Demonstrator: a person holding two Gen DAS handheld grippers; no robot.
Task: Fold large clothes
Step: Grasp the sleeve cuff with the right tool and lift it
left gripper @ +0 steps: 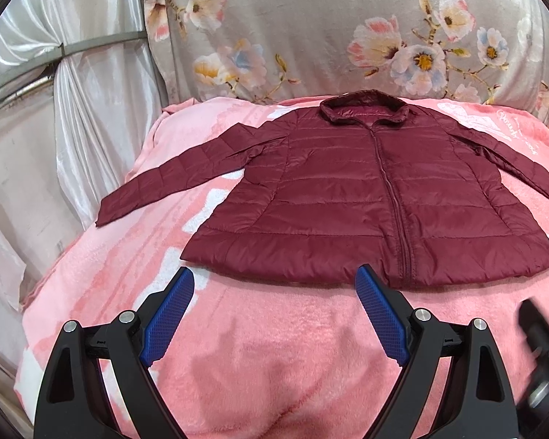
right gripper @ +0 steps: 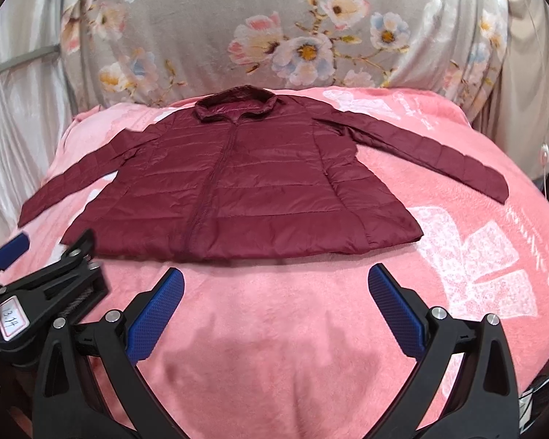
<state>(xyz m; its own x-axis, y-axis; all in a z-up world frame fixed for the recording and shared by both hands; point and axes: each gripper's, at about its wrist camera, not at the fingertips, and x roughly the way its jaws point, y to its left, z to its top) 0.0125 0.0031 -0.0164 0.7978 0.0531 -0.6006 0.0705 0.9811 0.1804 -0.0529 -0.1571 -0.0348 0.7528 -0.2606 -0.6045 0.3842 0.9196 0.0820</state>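
Bed: you are working over a pink blanket (left gripper: 260, 347) on a bed, with a floral quilt (left gripper: 311, 29) bunched behind it and pale curtains (left gripper: 66, 117) off to one side.
Jacket: the maroon puffer jacket (left gripper: 347, 197) lies flat and face up in the middle of the blanket, zipped, collar toward the quilt, hem toward you, both sleeves spread outward.
Left claw: your left claw (left gripper: 274, 285) hangs just short of the hem, jaws wide apart, holding nothing.
Right claw: your right claw (right gripper: 276, 285) sits likewise near the hem, jaws spread, empty.
Handling: judge it light, soft and puffy, with a slick shell that may slide out of a shallow pinch.
Grip: take a sleeve at its cuff, or the hem corners.
Unclear: the far cuff in the left view runs out of frame, so its lie is probably flat, not certain.
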